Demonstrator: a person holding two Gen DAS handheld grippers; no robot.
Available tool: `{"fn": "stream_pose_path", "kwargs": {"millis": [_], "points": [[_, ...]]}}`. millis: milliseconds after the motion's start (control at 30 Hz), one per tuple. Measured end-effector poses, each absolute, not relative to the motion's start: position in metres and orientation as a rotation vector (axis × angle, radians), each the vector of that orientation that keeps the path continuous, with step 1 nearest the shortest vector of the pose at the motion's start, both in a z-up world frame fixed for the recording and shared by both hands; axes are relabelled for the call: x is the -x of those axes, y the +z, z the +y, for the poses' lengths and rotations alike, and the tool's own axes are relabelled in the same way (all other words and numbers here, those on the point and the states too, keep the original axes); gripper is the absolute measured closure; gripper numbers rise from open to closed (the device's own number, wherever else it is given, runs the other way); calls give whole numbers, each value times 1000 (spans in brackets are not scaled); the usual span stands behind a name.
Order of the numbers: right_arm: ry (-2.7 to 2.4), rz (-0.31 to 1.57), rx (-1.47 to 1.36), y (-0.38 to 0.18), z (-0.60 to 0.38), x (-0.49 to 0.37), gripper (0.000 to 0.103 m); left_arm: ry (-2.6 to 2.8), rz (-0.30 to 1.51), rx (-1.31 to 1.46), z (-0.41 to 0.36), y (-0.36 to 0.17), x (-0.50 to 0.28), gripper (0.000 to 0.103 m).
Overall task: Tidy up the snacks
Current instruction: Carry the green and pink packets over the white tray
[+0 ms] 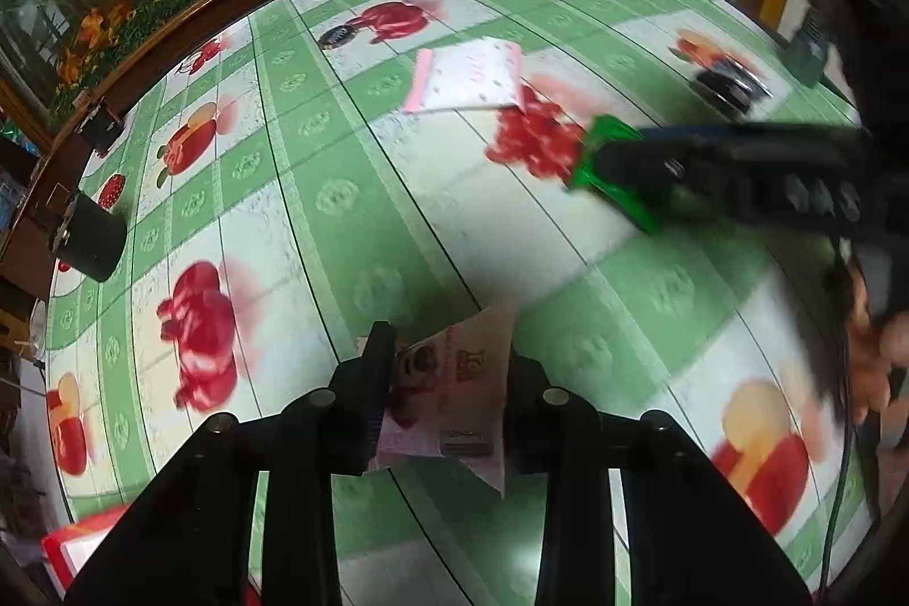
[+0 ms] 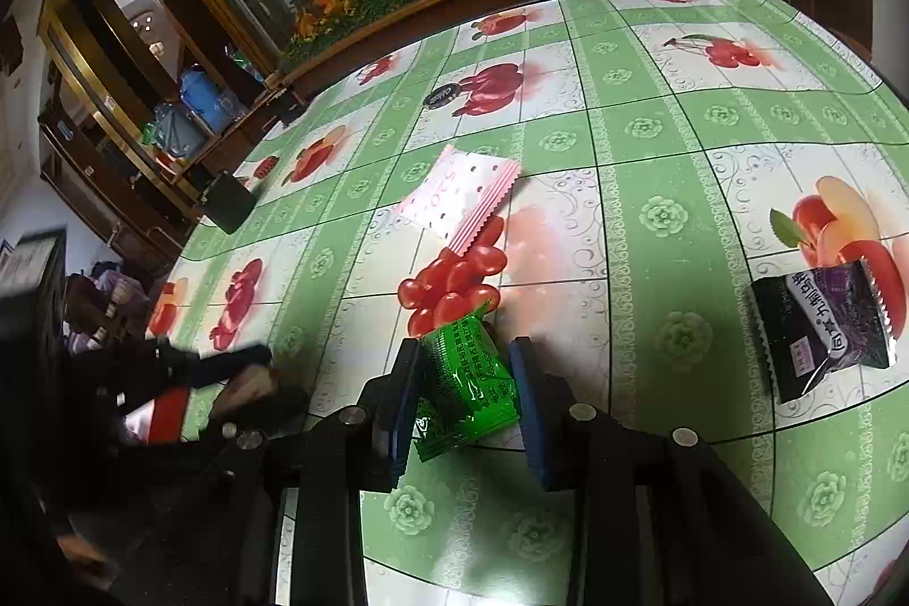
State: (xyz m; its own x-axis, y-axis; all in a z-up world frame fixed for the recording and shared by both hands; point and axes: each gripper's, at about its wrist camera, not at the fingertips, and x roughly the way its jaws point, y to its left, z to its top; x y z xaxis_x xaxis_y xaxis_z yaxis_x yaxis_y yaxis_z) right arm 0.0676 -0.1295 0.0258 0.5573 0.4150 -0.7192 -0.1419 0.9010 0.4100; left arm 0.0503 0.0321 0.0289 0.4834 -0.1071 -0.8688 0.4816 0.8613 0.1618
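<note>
A pink packet (image 1: 449,396) was held between the fingers of the left gripper (image 1: 446,379), above the near part of the table (image 1: 397,186). A green packet (image 2: 463,384) was seen between the blue pads (image 2: 525,401) of the right gripper (image 2: 463,398); the left pad touched it, but a gap showed at the right pad, so a firm grip could not be confirmed. Its lower edge appeared to rest on or just above the cloth.

Both packets were judged light, soft and crinkly, with slick film likely to slip; a hold across the filled middle, not the sealed edge, was judged safest.

Both grippers were held low and pitched down toward the table, the right one reaching in from the right in the left view. A white-pink packet (image 2: 460,197) lay farther off at centre, and a black packet (image 2: 824,327) lay to the right.
</note>
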Motion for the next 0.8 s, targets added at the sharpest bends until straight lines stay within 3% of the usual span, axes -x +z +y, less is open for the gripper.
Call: {"fn": "stream_pose_path", "kwargs": {"millis": [200,533,800], "points": [[410,932,-373,25,-126,-66,71,-407,983,-308,39,41,-18,80],[584,942,-571,22,-131,-66,71,-433,919,-305,36,46,49,81],[634,942,-526,25,-115,-62,71,-383,836,-245,63,65,93,80]]}}
